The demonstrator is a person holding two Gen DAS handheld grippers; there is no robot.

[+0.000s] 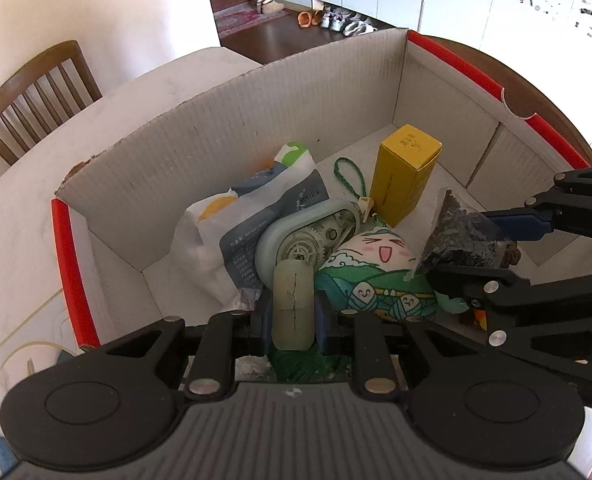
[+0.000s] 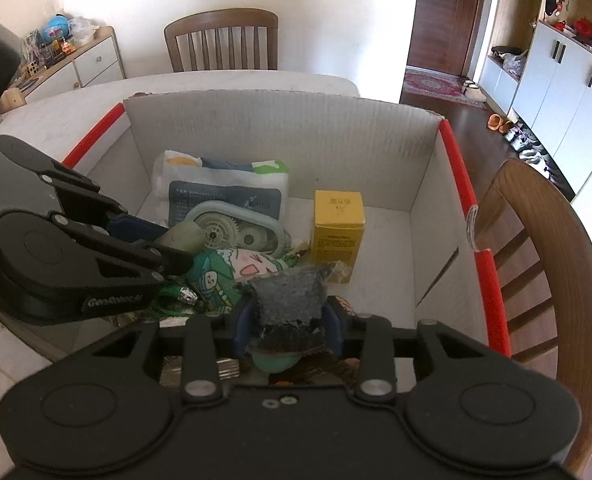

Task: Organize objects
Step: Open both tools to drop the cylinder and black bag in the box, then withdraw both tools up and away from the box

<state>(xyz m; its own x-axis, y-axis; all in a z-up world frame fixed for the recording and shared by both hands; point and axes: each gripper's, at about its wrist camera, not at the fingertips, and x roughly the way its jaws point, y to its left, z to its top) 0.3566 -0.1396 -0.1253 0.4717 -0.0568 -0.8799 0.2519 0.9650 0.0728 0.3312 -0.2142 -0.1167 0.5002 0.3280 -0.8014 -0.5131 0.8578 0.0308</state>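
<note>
A white cardboard box (image 1: 224,152) with red rims lies open on the table. My left gripper (image 1: 292,306) hangs low over its near side, shut on a pale, translucent rounded block (image 1: 292,300). From the right, my right gripper (image 1: 465,246) reaches in with a dark, crinkly packet (image 1: 455,232) standing between its fingers and touching both pads. In the right wrist view the dark packet (image 2: 288,300) fills the right gripper (image 2: 288,316), and the left gripper (image 2: 176,242) with the pale block (image 2: 184,236) is at the left.
In the box lie a yellow carton (image 1: 405,176) standing upright, a white bag with a grey label (image 1: 252,216), a pale blue gear toy (image 1: 307,236), a cartoon-face plush (image 1: 371,264) and a green cord (image 1: 349,180). Wooden chairs (image 2: 543,264) stand around the table (image 1: 156,92).
</note>
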